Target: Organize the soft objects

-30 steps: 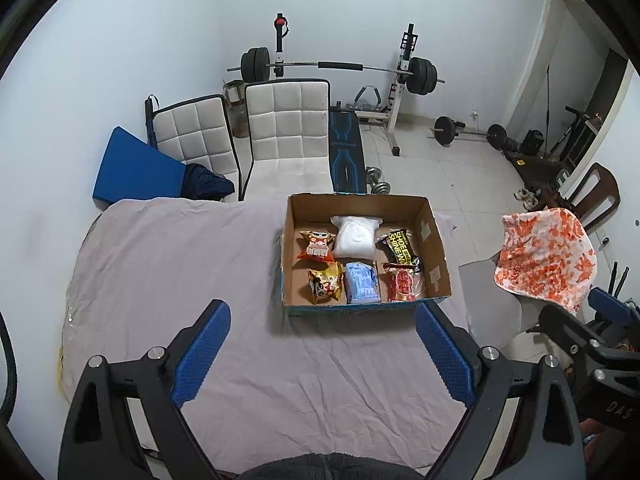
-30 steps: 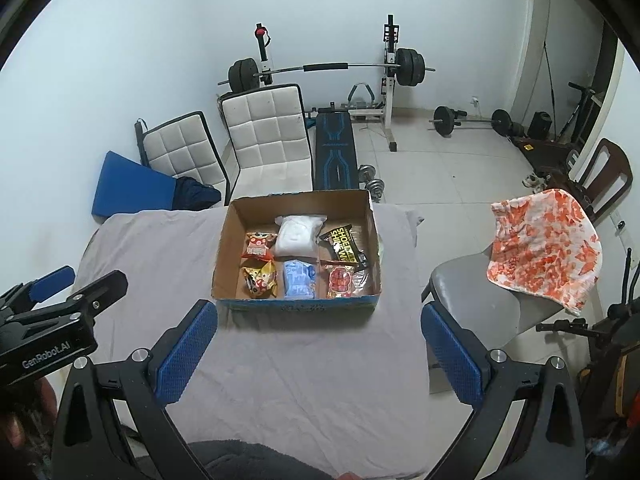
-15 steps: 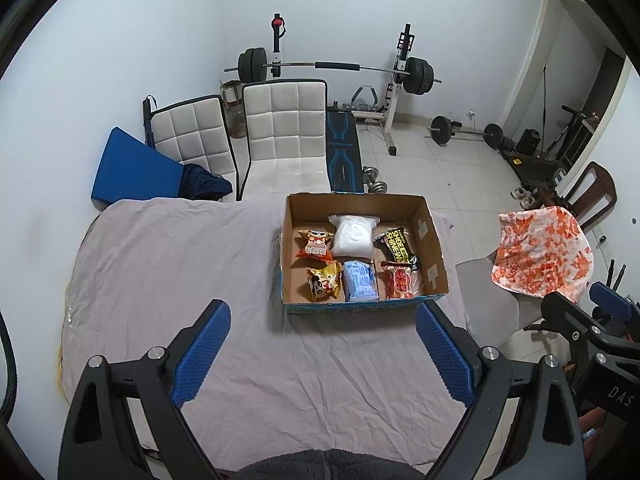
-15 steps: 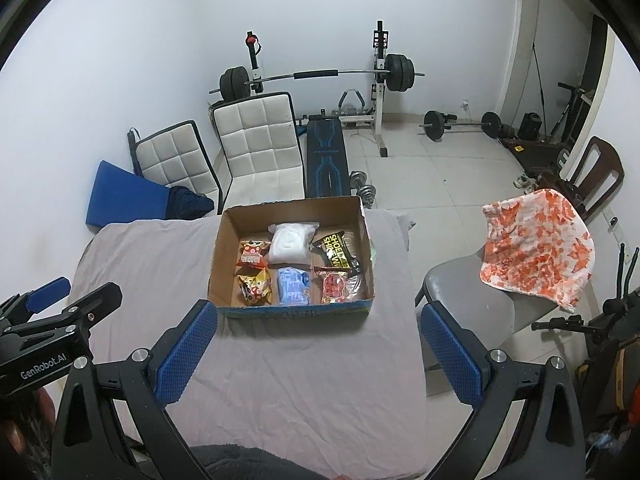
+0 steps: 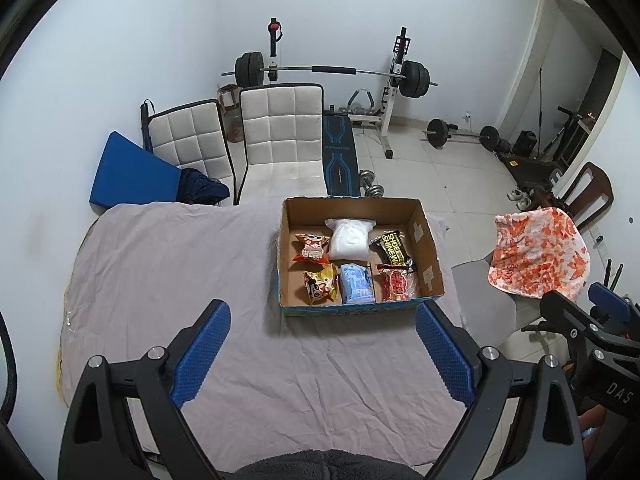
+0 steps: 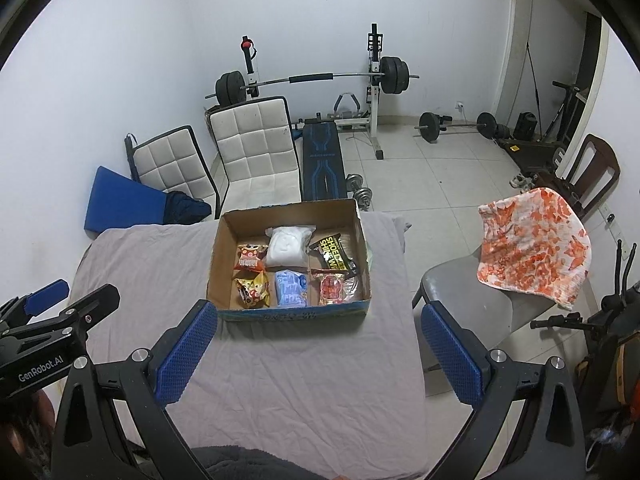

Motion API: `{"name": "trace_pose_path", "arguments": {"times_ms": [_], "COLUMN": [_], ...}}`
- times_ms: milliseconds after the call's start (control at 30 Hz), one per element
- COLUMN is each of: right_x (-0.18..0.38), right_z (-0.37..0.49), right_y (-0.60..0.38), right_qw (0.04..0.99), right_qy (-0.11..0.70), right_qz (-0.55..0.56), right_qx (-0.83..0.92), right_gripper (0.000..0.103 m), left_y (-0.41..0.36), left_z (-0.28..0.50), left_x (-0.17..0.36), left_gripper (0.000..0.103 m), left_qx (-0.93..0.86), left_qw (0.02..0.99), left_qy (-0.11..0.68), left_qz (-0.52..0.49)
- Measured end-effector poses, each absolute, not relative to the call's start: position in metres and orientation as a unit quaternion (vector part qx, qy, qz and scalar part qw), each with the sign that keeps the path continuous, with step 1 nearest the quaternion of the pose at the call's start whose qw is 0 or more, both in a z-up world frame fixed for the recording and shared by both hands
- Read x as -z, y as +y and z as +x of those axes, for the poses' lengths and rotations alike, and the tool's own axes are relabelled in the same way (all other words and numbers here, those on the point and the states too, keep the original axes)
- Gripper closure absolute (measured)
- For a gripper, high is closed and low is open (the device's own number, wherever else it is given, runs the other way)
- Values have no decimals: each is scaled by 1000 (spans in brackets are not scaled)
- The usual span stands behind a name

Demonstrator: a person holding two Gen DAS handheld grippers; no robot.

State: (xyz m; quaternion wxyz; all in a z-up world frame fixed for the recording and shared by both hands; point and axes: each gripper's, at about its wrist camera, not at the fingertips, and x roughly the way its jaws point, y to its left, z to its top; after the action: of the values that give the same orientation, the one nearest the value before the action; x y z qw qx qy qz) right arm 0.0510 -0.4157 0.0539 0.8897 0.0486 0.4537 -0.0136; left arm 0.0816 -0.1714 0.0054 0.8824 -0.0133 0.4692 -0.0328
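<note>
An open cardboard box (image 5: 424, 236) (image 6: 218, 264) stands on a table under a grey cloth (image 5: 168, 264) (image 6: 304, 376). In it lie several soft packets: a white pouch (image 5: 349, 237) (image 6: 287, 247), a blue pack (image 5: 356, 282) (image 6: 291, 288), two orange snack bags (image 5: 310, 249) (image 5: 320, 288), a black wrapper (image 5: 394, 247) and a red pack (image 5: 397, 285). My left gripper (image 5: 324, 354) is open and empty, held high over the table's near part. My right gripper (image 6: 318, 354) is open and empty, just right of it.
A grey chair (image 6: 460, 288) with an orange-patterned towel (image 6: 532, 248) stands right of the table. Two white padded chairs (image 5: 280, 136), a blue cushion (image 5: 128, 172), a weight bench with barbell (image 5: 332, 72) and loose weights lie beyond the table.
Both grippers have drawn back and up a little, so the box looks slightly farther and more of the room shows. Both stay open and empty.
</note>
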Motion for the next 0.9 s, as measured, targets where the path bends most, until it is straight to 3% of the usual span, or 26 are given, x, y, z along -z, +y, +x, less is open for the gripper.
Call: {"name": "trace_pose_path", "arguments": {"times_ms": [900], "right_x": [-68], "right_z": [42], "right_y": [-404], "right_qw": [894], "right_qy": [445], "right_qz": [49], "right_qx": [22], "right_gripper": [0], "left_y": [-162], "left_z": [75], "left_x": [-18], "left_gripper": [8], "left_qx": [31], "left_qw": [888], "left_qy": [459], "left_qz": [-18]}}
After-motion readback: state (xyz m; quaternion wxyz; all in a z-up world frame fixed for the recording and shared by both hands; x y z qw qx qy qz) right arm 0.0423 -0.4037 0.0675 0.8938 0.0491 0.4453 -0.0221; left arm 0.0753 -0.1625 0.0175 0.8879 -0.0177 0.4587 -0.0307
